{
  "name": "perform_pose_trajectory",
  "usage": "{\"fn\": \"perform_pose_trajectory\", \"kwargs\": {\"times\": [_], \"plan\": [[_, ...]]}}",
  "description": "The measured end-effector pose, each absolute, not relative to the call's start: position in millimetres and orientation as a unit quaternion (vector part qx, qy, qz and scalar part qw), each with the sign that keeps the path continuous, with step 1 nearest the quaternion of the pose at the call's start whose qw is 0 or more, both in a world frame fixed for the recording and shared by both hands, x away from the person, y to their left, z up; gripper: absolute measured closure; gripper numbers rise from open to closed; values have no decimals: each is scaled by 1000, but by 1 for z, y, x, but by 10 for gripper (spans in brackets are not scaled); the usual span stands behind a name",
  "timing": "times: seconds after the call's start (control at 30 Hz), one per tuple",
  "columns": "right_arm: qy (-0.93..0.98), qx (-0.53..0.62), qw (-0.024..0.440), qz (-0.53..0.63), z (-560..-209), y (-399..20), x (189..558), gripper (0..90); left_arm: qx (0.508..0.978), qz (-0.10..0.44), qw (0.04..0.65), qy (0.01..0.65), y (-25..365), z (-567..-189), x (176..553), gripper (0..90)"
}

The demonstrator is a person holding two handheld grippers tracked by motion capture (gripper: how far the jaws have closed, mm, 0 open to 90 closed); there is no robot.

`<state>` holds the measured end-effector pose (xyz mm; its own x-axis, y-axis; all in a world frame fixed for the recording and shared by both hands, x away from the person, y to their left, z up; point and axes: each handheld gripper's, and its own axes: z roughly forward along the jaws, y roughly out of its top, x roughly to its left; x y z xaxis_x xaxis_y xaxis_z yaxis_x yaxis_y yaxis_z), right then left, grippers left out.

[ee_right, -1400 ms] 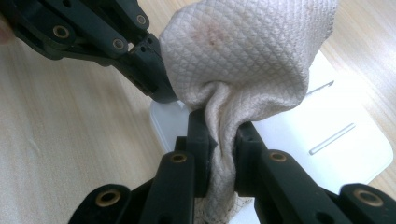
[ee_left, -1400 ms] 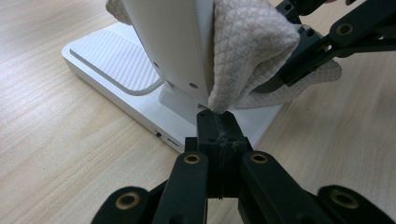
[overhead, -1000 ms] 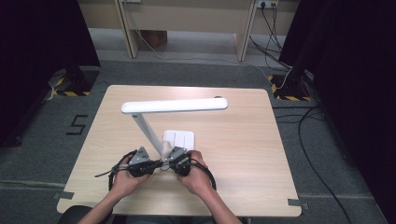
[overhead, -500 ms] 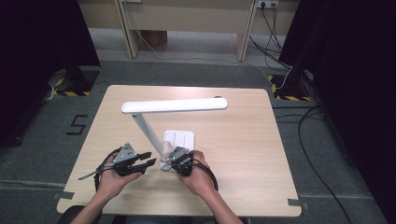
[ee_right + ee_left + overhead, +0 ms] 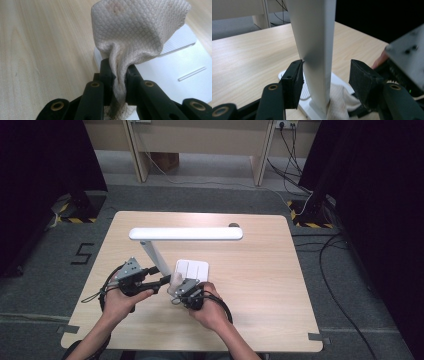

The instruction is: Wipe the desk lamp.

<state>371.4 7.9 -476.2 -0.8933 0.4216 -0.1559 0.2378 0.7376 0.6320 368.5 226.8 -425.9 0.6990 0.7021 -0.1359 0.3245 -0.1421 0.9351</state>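
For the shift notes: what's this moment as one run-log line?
left gripper: fingers just opened, astride lamp post | right gripper: shut on cloth at lamp base

Left gripper (image 5: 162, 281) up off the table, fingers (image 5: 293, 82) newly spread around lamp stem (image 5: 315, 50)

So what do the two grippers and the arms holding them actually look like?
Both are handheld tools with black bodies. Each gripper has two black jaws on arms with brass-coloured rivets, tipped with square black pads. The left gripper carries a grey three-cornered plate dotted with small holes; the right gripper has a grey plate too. Black cables loop from each. The forearms are bare, no sleeves in sight.
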Motion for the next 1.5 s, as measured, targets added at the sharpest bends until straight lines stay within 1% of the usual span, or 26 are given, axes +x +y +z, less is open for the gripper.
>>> {"fn": "perform_pose_trajectory", "kwargs": {"times": [0.33,0.4,0.5,0.57,0.7,0.77,1.0,1.07,1.5], "plan": [[930,145,141,306,-465,9,367,808,729,185,557,353,226,-421,374,517],[933,132,137,306,-464,12,367,807,726,188,557,357,227,-421,374,556],[935,126,129,305,-465,16,367,807,723,189,560,359,228,-419,375,579],[937,125,118,304,-463,18,364,808,722,189,561,359,229,-419,376,575],[940,89,118,306,-460,22,363,808,717,195,562,363,229,-419,378,536],[942,90,119,302,-460,23,364,807,714,195,565,364,229,-418,379,536],[943,119,117,288,-470,14,379,806,713,195,567,363,229,-418,380,595],[942,138,109,286,-472,12,380,806,716,199,564,360,228,-418,380,609],[939,161,120,280,-478,9,385,813,715,210,558,365,225,-417,378,623]]}}
